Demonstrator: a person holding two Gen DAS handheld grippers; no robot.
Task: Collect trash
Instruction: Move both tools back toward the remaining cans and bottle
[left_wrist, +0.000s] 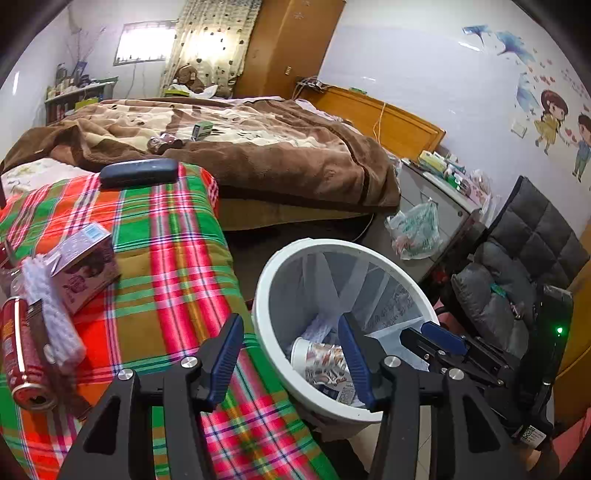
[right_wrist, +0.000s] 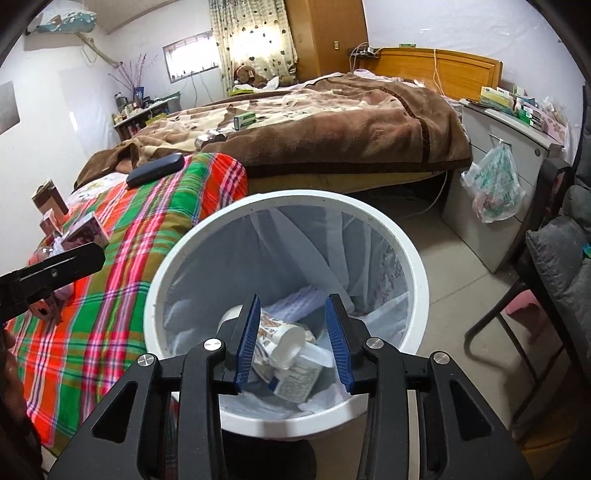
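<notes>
Right gripper (right_wrist: 291, 332), jaws open and empty, hovers over white trash bin (right_wrist: 413, 254) holding paper cup (right_wrist: 275, 332); left gripper (left_wrist: 291, 350) open beside plaid blanket (left_wrist: 166, 258)

Left wrist cam sits low over the plaid blanket (left_wrist: 166, 258), facing the bed (left_wrist: 258, 155), bin (left_wrist: 280, 258) to its right. Right wrist cam looks down into the bin (right_wrist: 177, 258) close up. Both share bin, blanket, bed (right_wrist: 332, 122).
</notes>
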